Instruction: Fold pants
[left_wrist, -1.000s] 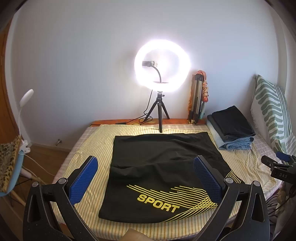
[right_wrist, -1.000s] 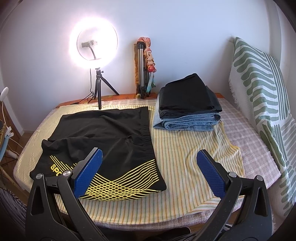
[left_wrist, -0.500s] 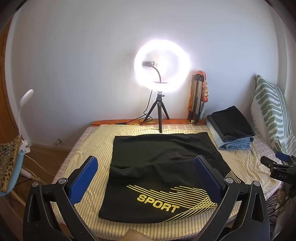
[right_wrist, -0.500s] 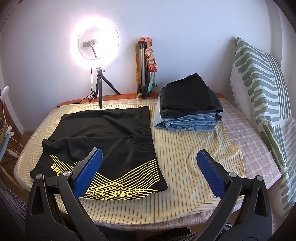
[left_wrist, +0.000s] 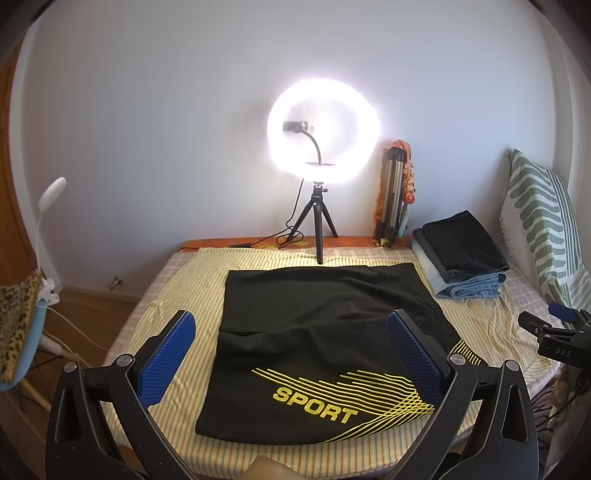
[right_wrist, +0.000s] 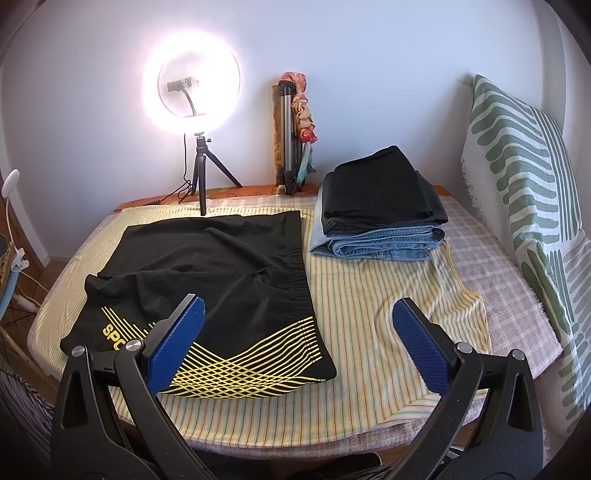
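Black sport shorts (left_wrist: 321, 332) with yellow lines and the word SPORT lie flat on the yellow striped cloth (left_wrist: 184, 288), one layer folded over across the middle. They also show in the right wrist view (right_wrist: 221, 273). My left gripper (left_wrist: 291, 343) is open and empty, held above the near edge over the shorts. My right gripper (right_wrist: 295, 332) is open and empty, over the shorts' near right corner. The right gripper's tip shows in the left wrist view (left_wrist: 554, 332) at the far right.
A stack of folded dark pants and jeans (right_wrist: 380, 210) sits at the back right. A lit ring light on a tripod (left_wrist: 321, 166) stands at the back edge, with a folded tripod (right_wrist: 291, 136) against the wall. A green striped pillow (right_wrist: 528, 192) leans at right.
The right wrist view has shifted slightly; the scene sits a little further right in it. The shorts and the left gripper have not moved.
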